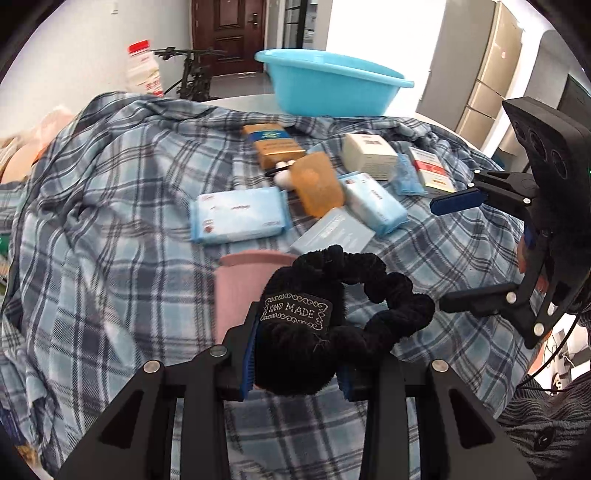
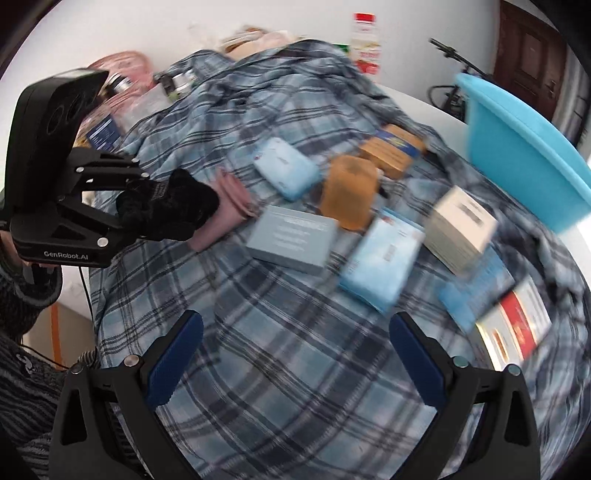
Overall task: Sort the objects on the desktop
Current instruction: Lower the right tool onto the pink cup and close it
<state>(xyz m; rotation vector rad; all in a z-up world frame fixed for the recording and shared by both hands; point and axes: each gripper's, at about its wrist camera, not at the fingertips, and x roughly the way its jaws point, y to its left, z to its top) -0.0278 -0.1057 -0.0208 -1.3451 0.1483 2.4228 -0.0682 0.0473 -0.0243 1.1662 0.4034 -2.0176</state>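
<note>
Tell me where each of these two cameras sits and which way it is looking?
Left wrist view: sits on the left gripper, looking down along its fingers, shut on a black scrunchie, toward the blue basin; the open right gripper and a sleeve show at right.
Right wrist view: sits on the right gripper, looking down at the plaid cloth; the left gripper shows at left.
Shared: scrunchie, cloth, basin, orange pack, grey box.

Back of the room, past the bench

A dark wooden door (image 1: 229, 35) stands closed, a bicycle (image 1: 188, 74) parked just beside it against the white wall. To the right, tall beige cabinets (image 1: 487, 77) catch bright window light.
</note>
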